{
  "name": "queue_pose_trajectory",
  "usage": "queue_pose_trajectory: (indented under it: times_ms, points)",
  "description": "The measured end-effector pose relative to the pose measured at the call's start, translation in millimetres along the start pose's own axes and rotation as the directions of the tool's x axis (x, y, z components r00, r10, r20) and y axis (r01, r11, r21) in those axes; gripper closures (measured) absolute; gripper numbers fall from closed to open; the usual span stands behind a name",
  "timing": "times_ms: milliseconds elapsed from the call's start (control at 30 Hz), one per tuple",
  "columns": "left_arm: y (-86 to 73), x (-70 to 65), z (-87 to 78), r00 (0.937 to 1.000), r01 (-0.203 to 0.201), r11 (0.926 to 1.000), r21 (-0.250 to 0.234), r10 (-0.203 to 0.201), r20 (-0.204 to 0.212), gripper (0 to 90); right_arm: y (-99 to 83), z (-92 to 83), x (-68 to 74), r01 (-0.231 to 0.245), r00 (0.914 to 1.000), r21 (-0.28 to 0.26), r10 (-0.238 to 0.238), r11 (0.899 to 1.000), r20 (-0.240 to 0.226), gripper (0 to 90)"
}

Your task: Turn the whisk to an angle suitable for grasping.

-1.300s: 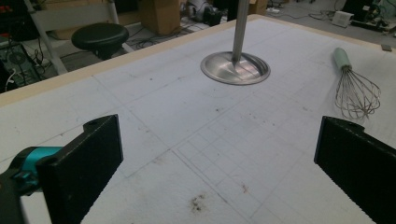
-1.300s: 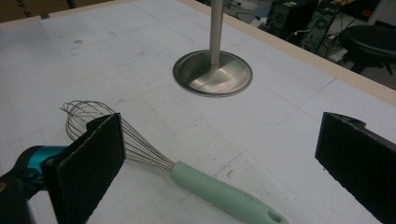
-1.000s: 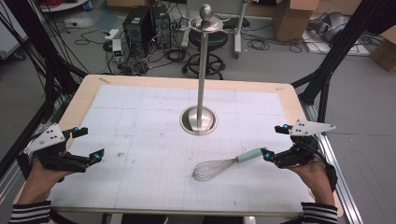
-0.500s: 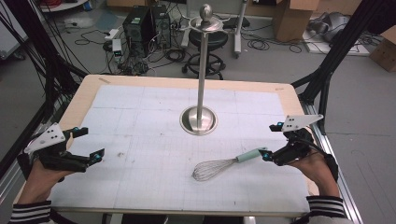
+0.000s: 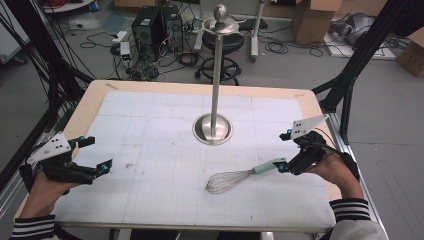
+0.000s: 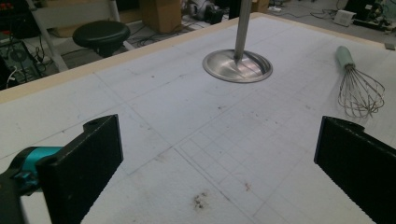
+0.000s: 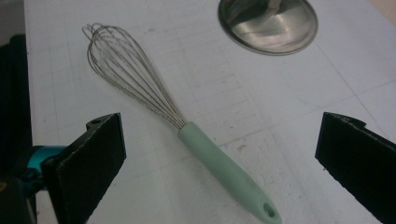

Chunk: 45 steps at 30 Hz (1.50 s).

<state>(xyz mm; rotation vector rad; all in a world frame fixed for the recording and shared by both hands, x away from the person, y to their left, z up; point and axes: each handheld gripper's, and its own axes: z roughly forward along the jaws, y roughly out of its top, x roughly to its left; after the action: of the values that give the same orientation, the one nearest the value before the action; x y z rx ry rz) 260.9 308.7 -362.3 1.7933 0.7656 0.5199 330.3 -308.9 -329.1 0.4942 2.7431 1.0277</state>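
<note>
High view, right gripper: you are holding the right gripper [image 5: 284, 151] near the table's [image 5: 90, 107] right edge, jaws standing wide apart with nothing between them, one tip just beside the whisk's handle end.
High view, whisk: the whisk [image 5: 242, 176] is lying flat on the mat toward the near right corner, wire head pointing left, green handle pointing right.
High view, left gripper: you are keeping the left gripper [image 5: 97, 153] near the left edge, jaws spread, gripping nothing, well apart from the whisk.
High view, stand: the stand [image 5: 214, 129] is sitting upright at the table's middle, its pole rising from a round steel base.
Left gripper view, jaws: your jaws are gaping wide over bare mat, nothing held.
Left gripper view, whisk: the whisk [image 6: 357, 85] is lying far off, beside the stand's base [image 6: 237, 66].
Right gripper view, jaws: your jaws are standing fully apart, empty.
Right gripper view, whisk: the whisk [image 7: 187, 128] is lying between them on the mat, handle end nearest you, untouched; the base [image 7: 268, 23] is showing beyond.
</note>
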Motion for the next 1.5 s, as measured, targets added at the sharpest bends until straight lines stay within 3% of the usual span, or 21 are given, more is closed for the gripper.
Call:
queue_pose_trajectory:
  times_ms: [100, 300, 433, 700, 900, 1500]
  points:
    - [-0.1, 0.0, 0.3, 1.0, -0.001, 1.0, 0.001, 0.001, 0.001, 1.7, 2.7, 5.7, -1.3, 0.03, 0.9995, 0.033, -0.03, 0.999, -0.013, 0.6]
    - [-0.1, -0.6, 0.7, 1.0, -0.004, 1.0, 0.003, 0.004, 0.003, 1.7, 3.0, 13.8, -6.8, 0.028, 0.9995, 0.064, -0.027, 0.998, -0.014, 0.6]
    - [-0.3, -1.0, 0.9, 1.0, -0.006, 1.0, 0.006, 0.006, 0.004, 1.7, 3.8, 25.0, -8.1, 0.062, 0.9977, 0.11, -0.059, 0.992, -0.033, 0.6]
    - [-0.8, -2.0, 1.3, 0.9999, -0.008, 0.9999, 0.01, 0.008, 0.007, 1.7, 4.7, 41.3, -8.9, 0.085, 0.995, 0.167, -0.075, 0.982, -0.067, 0.6]
    - [-1.1, -1.9, 2.2, 0.9999, -0.006, 0.9999, 0.014, 0.006, 0.01, 1.7, 4.5, 53.9, -9.3, 0.135, 0.988, 0.21, -0.116, 0.968, -0.101, 1.1]
    - [-1.8, -2.2, 3.0, 0.9999, 0.002, 0.9998, 0.018, -0.002, 0.012, 1.7, 3.3, 79.3, -7.2, 0.172, 0.9822, 0.304, -0.139, 0.937, -0.126, 6.5]
